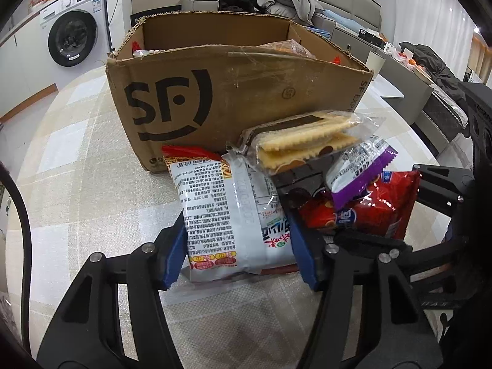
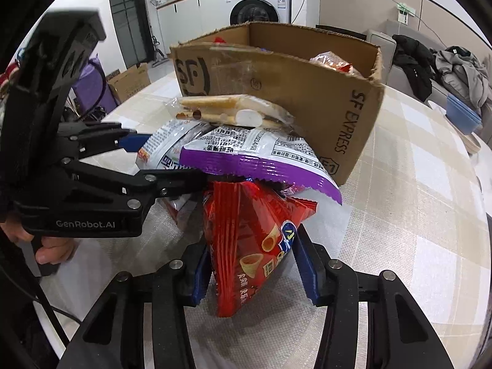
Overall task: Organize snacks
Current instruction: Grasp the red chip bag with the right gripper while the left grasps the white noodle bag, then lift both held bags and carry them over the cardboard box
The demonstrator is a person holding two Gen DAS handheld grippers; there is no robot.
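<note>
Snack pile sits on the worktop [image 1: 77, 160], just in front of the near wall of the cardboard box [image 1: 246, 92]. White noodle packet [image 1: 227, 215] lies at the left of the pile; left gripper [image 1: 238, 255] has its blue fingers [image 1: 175, 255] clenched on the packet's near end, both pads pressing its sides. Red snack bag [image 2: 249, 246] stands at the right; right gripper [image 2: 250, 272] grasps its lower part, fingers [image 2: 201, 276] against the foil. Purple-edged packet [image 2: 261, 156] lies over the red bag's top and hides it. Clear cracker pack [image 2: 227, 110] rests on top of the pile, touching the box wall. Box contents mostly hidden behind the wall; only orange-red wrappers [image 2: 332, 60] show above the rim. Packet print too small to read. A hand [image 2: 46, 246] grips the left gripper's handle. Far: washing machine [image 1: 72, 35], clothes heaped on a sofa [image 1: 347, 3].
</note>
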